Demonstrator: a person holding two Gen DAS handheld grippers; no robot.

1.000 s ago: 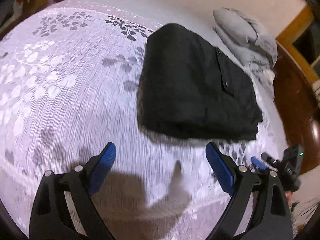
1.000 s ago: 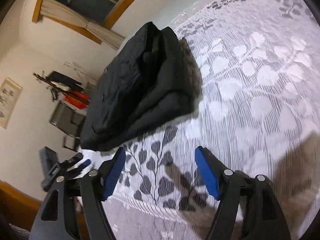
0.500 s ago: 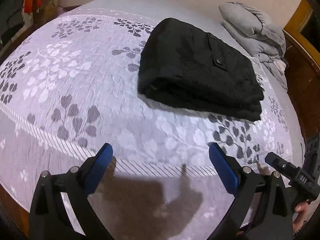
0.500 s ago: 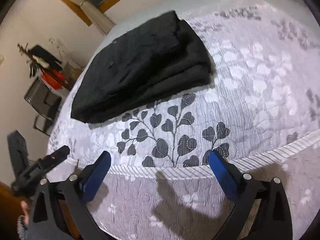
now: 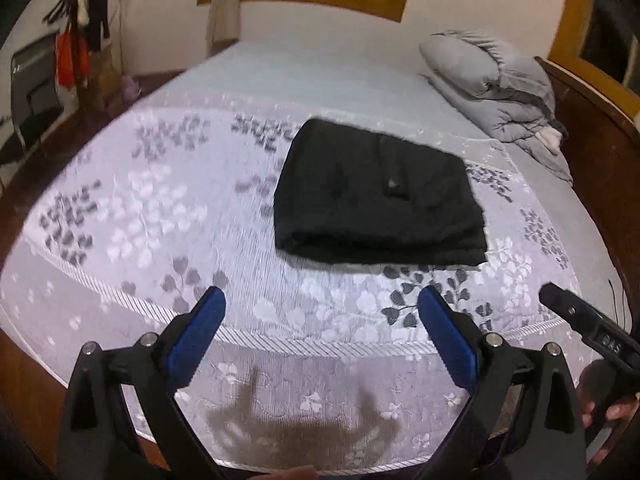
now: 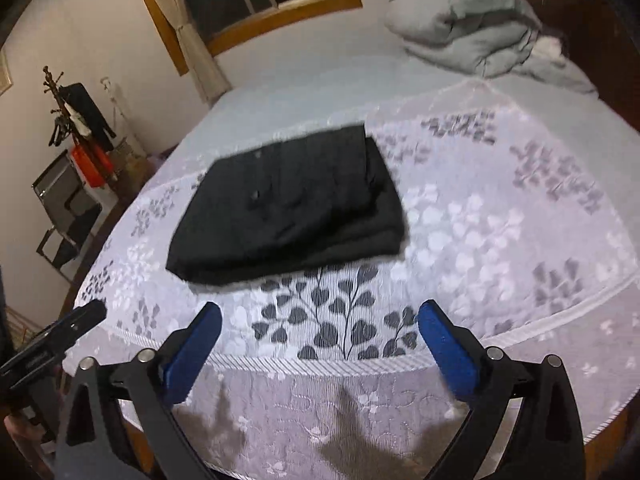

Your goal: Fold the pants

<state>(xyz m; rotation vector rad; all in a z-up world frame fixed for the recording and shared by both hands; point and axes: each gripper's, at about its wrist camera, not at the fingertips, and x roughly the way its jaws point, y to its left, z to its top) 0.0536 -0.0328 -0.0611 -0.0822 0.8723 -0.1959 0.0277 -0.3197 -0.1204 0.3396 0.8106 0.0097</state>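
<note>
left gripper [image 5: 320, 336]: jaws spread wide, nothing between the blue pads [image 5: 196, 336] — hangs over the near edge of the bed, well apart from the cloth.
coat stand [image 5: 80, 36]: far left by the wall, dark and red items hanging on it. Not part of the job.
bedspread [image 5: 160, 208]: white, floral, lies flat. Only the one garment rests on the patterned part.
pants [image 5: 376, 200]: black, lying as a compact rectangle of stacked layers near the middle of the bed, a button showing on the top face. Near edge reads as a rounded fold, layers roughly aligned.
grey duvet [image 5: 492, 84]: bundled at the far right by the headboard, well apart from the pants.
right gripper [image 6: 320, 340]: jaws also spread wide, nothing held — over the same near edge, pointed down at the pants from the other side.
done: folding looks complete, judging by the tidy stack and both grippers clear of it.
left: nothing obvious. At most a squaring-up of the right-hand edges, where the layers look slightly offset. Motion blur, so hard to be sure.
</note>
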